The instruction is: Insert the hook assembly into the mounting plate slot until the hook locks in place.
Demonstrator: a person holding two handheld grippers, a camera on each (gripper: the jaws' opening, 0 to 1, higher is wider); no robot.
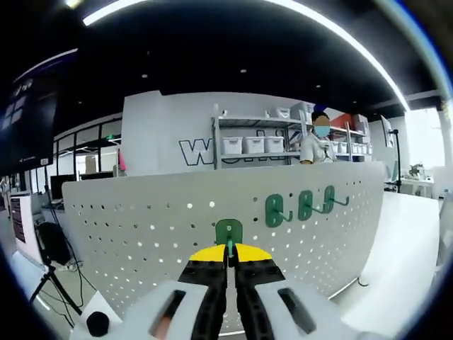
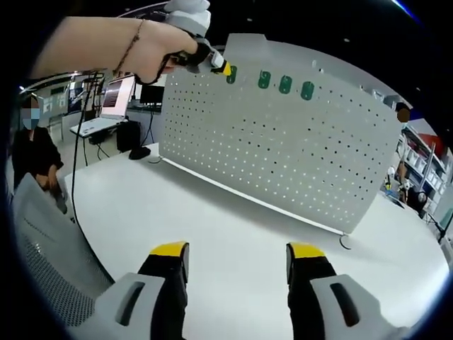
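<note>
My left tool [image 1: 228, 263] was clenched on a green hook [image 1: 228, 231], pressing it against the pegboard [image 1: 141, 219] beside three mounted hooks [image 1: 304, 205]. My right tool [image 2: 237, 255] hung released above the white surface [image 2: 233, 212].

Bright ceiling strip lights [image 1: 340, 35] glare overhead; edges bow strongly (fisheye), the middle stays sharp.

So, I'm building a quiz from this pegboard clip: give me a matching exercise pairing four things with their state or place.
Things:
1. left gripper
2. right gripper
3. three green hooks
4. white table

States:
A. open, holding nothing
B. already hung in a row on the pegboard
C. shut on a green hook
D. pegboard stands on it

Pairs: 1-C, 2-A, 3-B, 4-D
</note>
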